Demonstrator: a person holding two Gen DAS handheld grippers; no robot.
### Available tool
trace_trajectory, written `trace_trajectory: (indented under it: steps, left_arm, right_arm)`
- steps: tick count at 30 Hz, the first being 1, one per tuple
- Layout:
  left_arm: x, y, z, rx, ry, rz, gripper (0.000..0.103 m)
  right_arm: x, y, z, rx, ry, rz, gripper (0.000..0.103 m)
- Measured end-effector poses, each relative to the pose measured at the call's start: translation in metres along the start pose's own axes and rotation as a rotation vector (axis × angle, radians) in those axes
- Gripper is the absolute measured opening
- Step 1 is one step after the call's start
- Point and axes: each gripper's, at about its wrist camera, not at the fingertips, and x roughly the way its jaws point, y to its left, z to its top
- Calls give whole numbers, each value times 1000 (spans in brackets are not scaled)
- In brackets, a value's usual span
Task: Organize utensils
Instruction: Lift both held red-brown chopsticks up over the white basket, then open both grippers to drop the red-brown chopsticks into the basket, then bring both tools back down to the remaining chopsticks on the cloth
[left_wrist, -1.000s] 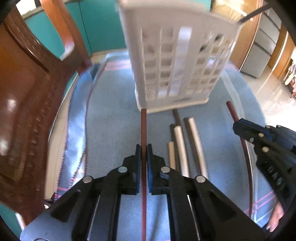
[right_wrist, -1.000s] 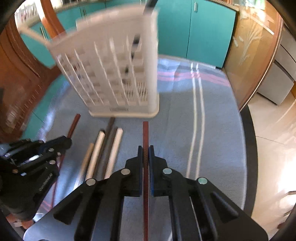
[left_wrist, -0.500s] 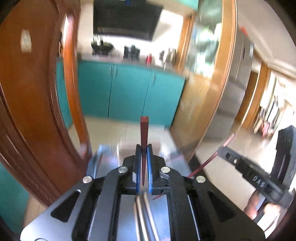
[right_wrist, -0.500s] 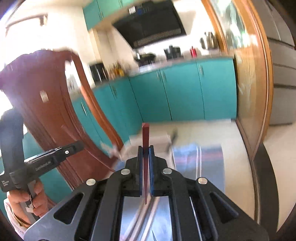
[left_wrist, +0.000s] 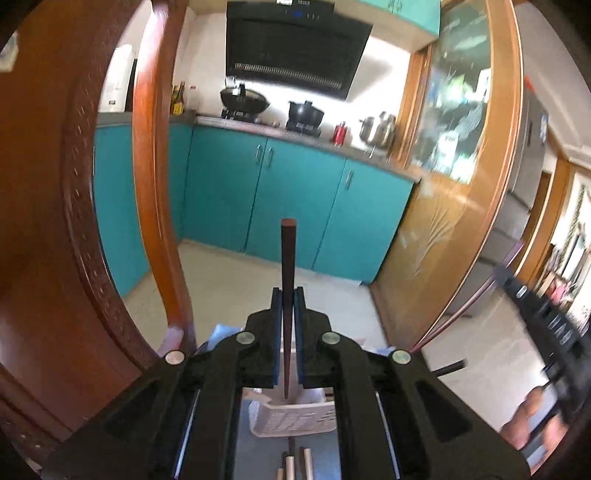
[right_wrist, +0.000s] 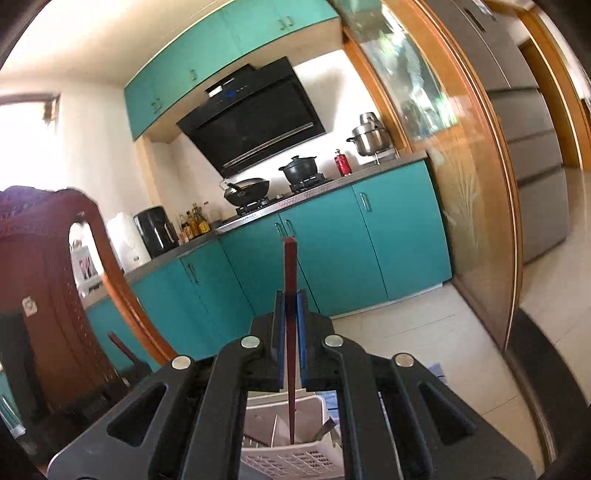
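My left gripper (left_wrist: 287, 295) is shut on a dark red-brown chopstick (left_wrist: 287, 258) that stands nearly upright, thick end up, thin tip hanging over the white slotted utensil basket (left_wrist: 291, 419) below. My right gripper (right_wrist: 290, 297) is shut on a second red chopstick (right_wrist: 290, 266), whose tip hangs inside the open top of the white basket (right_wrist: 291, 459). In the left wrist view the right gripper (left_wrist: 543, 317) shows blurred at the right edge with its chopstick (left_wrist: 458, 314) slanting down. Several chopsticks (left_wrist: 295, 465) lie on the blue cloth below the basket.
A carved wooden chair back (left_wrist: 55, 221) fills the left side in the left wrist view and appears as the chair (right_wrist: 44, 288) in the right wrist view. Teal kitchen cabinets (left_wrist: 295, 206), a stove with pots (left_wrist: 243, 99) and a wooden glass door (left_wrist: 461, 184) lie beyond.
Both grippers have risen from the cloth with their chopsticks and tilted up toward level. The basket, once ahead and above, now sits low beneath the fingers, with the kitchen filling both views.
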Motion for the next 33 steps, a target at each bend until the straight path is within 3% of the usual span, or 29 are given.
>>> trace_trajectory:
  steps: [8, 10, 11, 14, 15, 18, 21, 23, 25, 26, 27, 29, 33]
  left_arm:
    - [27, 6, -31, 6, 89, 24, 7]
    - [23, 4, -33, 9, 79, 14, 8]
    - [19, 3, -34, 16, 68, 13, 10]
    - [-10, 9, -43, 46, 19, 3, 24]
    - [-19, 8, -42, 55, 4, 2, 30]
    - [-45, 6, -45, 88, -30, -19, 32]
    - [-65, 3, -53, 137, -54, -24, 32]
    - [-74, 3, -65, 170, -66, 1, 32]
    - [-73, 6, -80, 186, -41, 1, 32]
    - [-68, 9, -90, 191, -4, -1, 32]
    - [-62, 13, -98, 190, 32, 2, 32]
    - [-40, 24, -116, 168, 139, 30, 32]
    - [-6, 47, -133, 73, 315, 82, 32]
  right_arm:
    - [26, 10, -45, -138, 118, -31, 8]
    - [24, 9, -47, -145, 125, -40, 17]
    - [19, 8, -45, -139, 118, -28, 28]
    - [-8, 9, -33, -128, 52, -19, 49]
    - [-17, 9, -29, -126, 28, -15, 51]
    - [-54, 13, -22, -136, -21, 32, 51]
    - [-75, 25, -34, -203, 27, 113, 51]
    - [-70, 32, -63, -272, 132, 159, 51]
    - [-50, 32, -98, -334, 263, 133, 51]
    - [-38, 31, -113, -355, 337, 108, 51]
    - [-14, 26, -139, -374, 488, 67, 51]
    - [15, 16, -174, -372, 683, 28, 50]
    - [44, 2, -222, -344, 900, -18, 50]
